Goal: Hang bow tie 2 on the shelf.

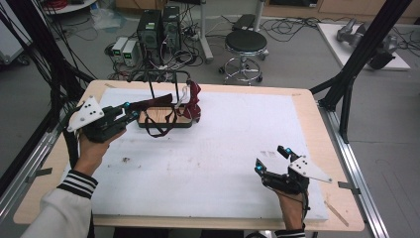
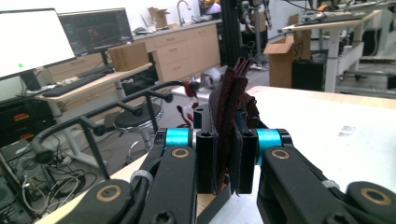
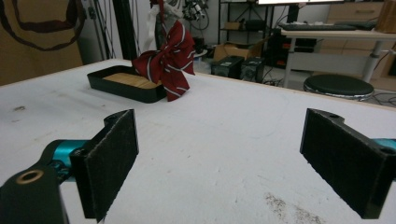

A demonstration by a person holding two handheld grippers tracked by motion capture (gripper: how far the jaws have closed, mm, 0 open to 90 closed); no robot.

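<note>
My left gripper has its jaws pinched tight on a dark red strap. In the left gripper view the folded strap stands upright between the two black pads, pressed from both sides, its top edge sticking up above them. From the high view that gripper sits at about ten o'clock on the white table cover, pointing toward three o'clock, with the strap running from its tips across to the black stand.

The stand rises from a black tray with a wooden floor, at roughly eleven o'clock on the cover — just beyond my left jaws. A thin dark loop of the strap droops over the tray's near rim. On the stand's right side hangs a red striped bow tie, its tails touching the tray's right end. In the right gripper view the bow tie sits at the twelve o'clock position, resting against the tray's corner.

My right gripper is at about five o'clock on the cover, well apart from the tray. Its jaws stand wide — in its own view the two pads sit far to either side with bare cover between them, nothing held.
</note>
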